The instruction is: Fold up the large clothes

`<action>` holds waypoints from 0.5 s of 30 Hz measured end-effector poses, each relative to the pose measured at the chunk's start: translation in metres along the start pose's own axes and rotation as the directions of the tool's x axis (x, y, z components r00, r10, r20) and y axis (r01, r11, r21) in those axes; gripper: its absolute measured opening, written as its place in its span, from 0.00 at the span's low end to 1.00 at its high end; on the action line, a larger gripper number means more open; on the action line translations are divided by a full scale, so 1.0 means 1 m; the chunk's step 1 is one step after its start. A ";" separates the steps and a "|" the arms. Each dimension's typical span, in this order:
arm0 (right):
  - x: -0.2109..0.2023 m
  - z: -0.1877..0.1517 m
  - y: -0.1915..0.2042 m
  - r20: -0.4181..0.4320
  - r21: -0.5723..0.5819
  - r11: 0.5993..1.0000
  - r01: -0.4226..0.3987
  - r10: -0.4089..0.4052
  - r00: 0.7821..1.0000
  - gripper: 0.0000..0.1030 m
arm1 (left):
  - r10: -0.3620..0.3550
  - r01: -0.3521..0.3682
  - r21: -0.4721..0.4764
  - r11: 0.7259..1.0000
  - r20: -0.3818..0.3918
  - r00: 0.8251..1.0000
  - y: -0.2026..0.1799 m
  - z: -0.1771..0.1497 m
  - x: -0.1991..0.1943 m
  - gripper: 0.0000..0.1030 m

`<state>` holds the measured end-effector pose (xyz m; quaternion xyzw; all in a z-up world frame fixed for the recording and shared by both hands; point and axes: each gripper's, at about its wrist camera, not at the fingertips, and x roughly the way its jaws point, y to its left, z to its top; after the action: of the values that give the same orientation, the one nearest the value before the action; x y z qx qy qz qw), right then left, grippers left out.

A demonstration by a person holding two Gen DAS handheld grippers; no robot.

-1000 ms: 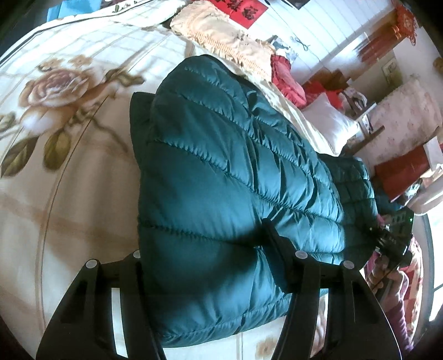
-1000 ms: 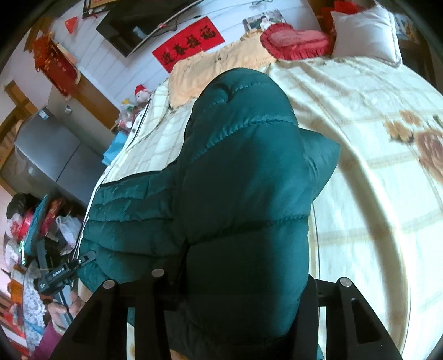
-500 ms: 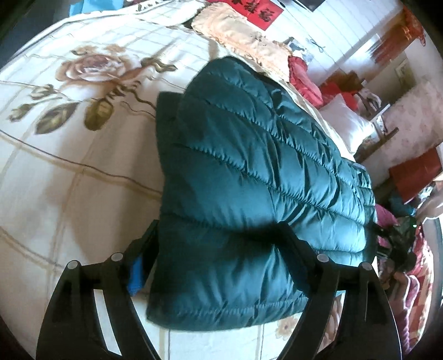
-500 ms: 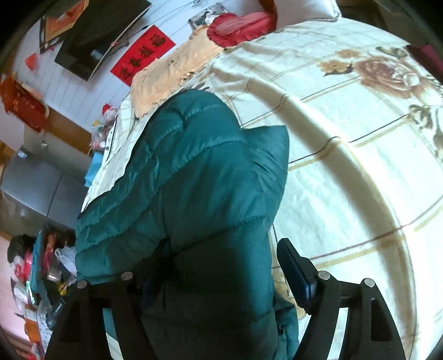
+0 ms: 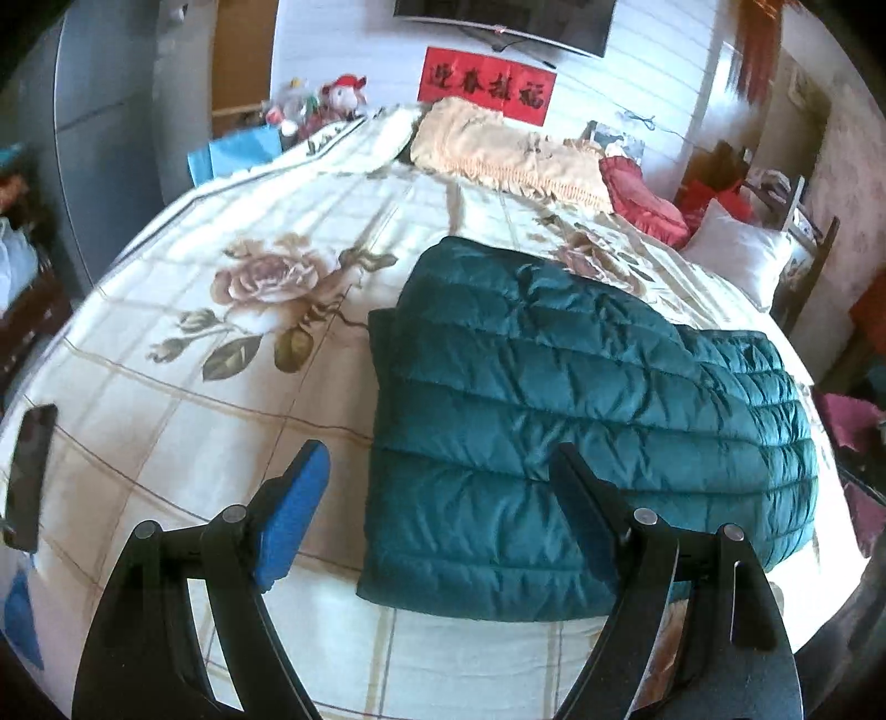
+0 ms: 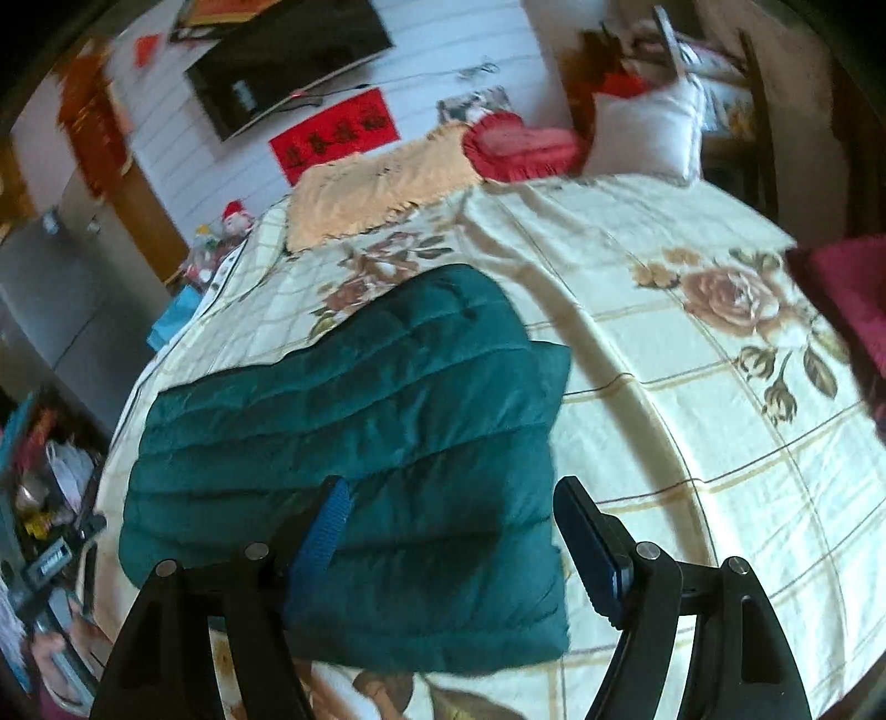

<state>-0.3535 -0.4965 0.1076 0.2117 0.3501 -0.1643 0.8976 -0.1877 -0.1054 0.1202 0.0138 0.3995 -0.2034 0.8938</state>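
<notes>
A home bedroom: floral-sheeted bed [image 5: 232,443], pillows [image 6: 648,133], wall television [image 5: 498,19].

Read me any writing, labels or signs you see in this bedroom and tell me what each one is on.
"迎春接福", as best it reads: black brush characters on the red banner on the white wall behind the bed, below the television. In the right wrist view the same banner is too blurred to read.
Teal puffer jacket: no label or brand shows.
Nothing else is readable.
</notes>
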 end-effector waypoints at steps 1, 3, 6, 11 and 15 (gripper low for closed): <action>-0.002 -0.004 0.009 0.007 -0.027 1.000 0.014 -0.014 1.000 0.77 | 0.004 -0.004 0.006 1.000 0.009 1.000 -0.005 -0.002 -0.003 0.80; -0.006 -0.015 0.022 0.021 -0.064 0.997 0.032 -0.031 0.999 0.79 | 0.012 -0.012 0.016 1.000 0.025 1.000 -0.016 -0.006 -0.008 0.80; -0.009 -0.027 0.041 0.045 -0.108 0.993 0.041 -0.037 0.998 0.79 | 0.045 -0.048 0.055 0.997 0.045 0.998 -0.034 -0.012 -0.013 0.80; -0.012 -0.045 0.071 0.074 -0.141 0.988 0.059 -0.049 0.996 0.83 | 0.067 -0.072 0.101 0.992 0.049 0.997 -0.057 -0.022 -0.014 0.80; -0.011 -0.055 0.088 0.097 -0.162 0.985 0.061 -0.045 0.994 0.86 | 0.071 -0.079 0.118 0.990 0.064 0.995 -0.069 -0.027 -0.016 0.80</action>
<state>-0.3535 -0.3923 0.1018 0.1195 0.3261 -0.1682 0.9225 -0.2427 -0.1580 0.1231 0.0766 0.3589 -0.1936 0.9098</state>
